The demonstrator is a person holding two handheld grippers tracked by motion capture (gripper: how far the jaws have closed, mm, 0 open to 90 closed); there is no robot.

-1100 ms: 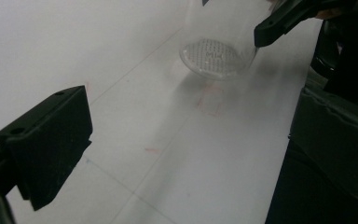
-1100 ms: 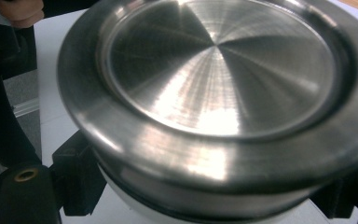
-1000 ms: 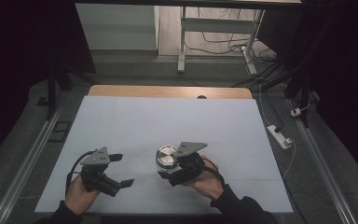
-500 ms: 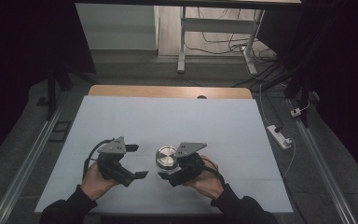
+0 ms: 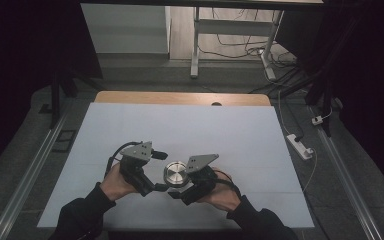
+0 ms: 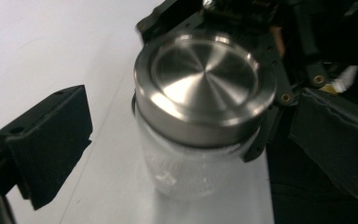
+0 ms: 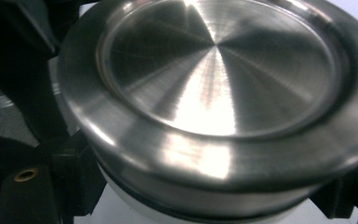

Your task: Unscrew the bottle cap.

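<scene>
White table sheet (image 5: 230,130) under a dark room, cables trailing beyond. Near its front edge, a glass jar (image 6: 186,172) standing upright, capped by a brushed steel lid (image 5: 174,173). Right of the jar, right gripper (image 5: 180,189), clamped on the jar just under the lid, likely to steady it. Left of the jar, left gripper (image 5: 159,171), jaws apart and flanking the lid without touching, seemingly poised to grasp and unscrew.

Steel lid (image 7: 219,79) between black fingers (image 7: 25,70)

A lab-like room: a white-topped table (image 5: 180,125), floor cables (image 5: 240,40), and a power strip (image 5: 300,146).
</scene>
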